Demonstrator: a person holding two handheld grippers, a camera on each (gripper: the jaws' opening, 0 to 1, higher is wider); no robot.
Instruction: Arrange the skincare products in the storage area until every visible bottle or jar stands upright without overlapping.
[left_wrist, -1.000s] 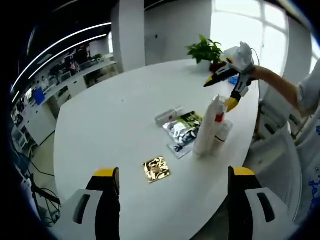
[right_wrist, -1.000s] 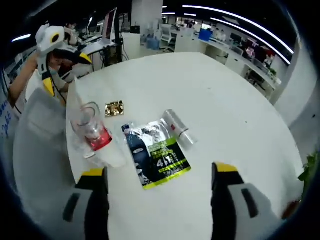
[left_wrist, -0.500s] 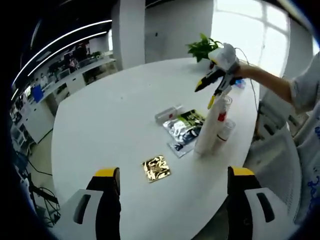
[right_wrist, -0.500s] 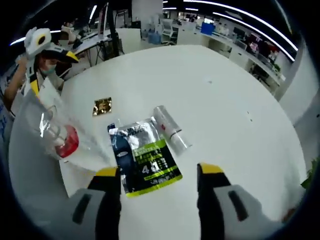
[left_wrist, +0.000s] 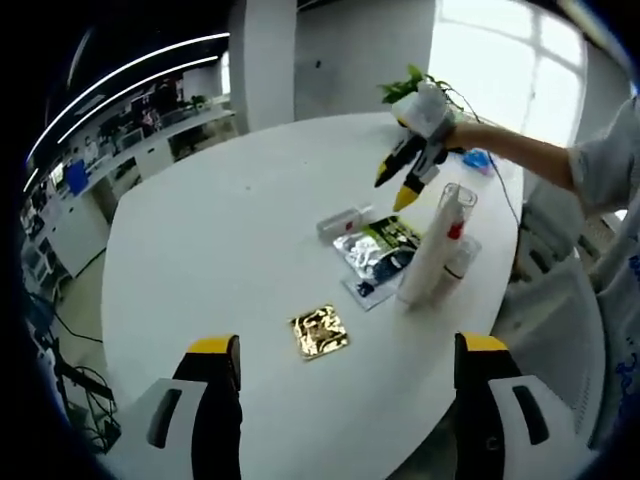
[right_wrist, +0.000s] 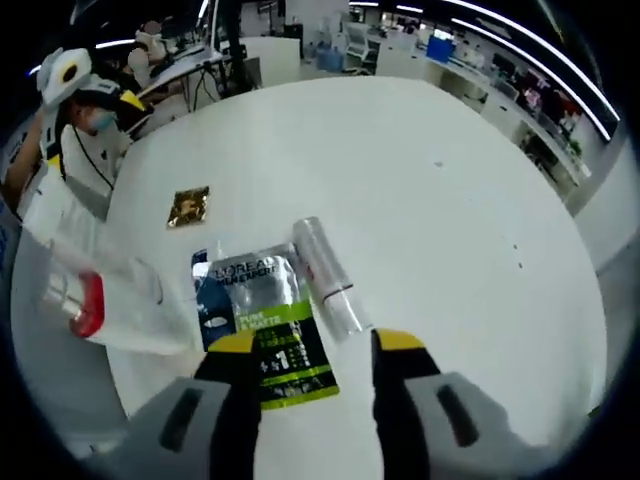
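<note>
A tall white bottle (left_wrist: 430, 258) with a clear cap and a red band stands upright near the table's right edge, and a shorter white bottle (left_wrist: 460, 262) stands against it. A green, black and silver sachet (left_wrist: 380, 255) lies flat beside them, with a clear tube (left_wrist: 340, 220) lying on its side just beyond. A gold sachet (left_wrist: 320, 332) lies nearer. My left gripper (left_wrist: 348, 347) is open and holds nothing. My right gripper (left_wrist: 393, 190) hovers over the tube. In the right gripper view my right gripper (right_wrist: 315, 345) is open above the sachet (right_wrist: 265, 320) and the tube (right_wrist: 325, 262).
The white oval table (left_wrist: 220, 230) has wide bare room on its left. A potted plant (left_wrist: 410, 85) and a small blue item (left_wrist: 478, 160) sit at the far edge. In the right gripper view, my left gripper (right_wrist: 95, 110) and the person sit beyond the table edge, behind the tall bottle (right_wrist: 110, 305).
My right gripper has moved from above the bottles over to the sachet and tube, and its jaws have narrowed. My left gripper has barely moved. The products lie as before.
</note>
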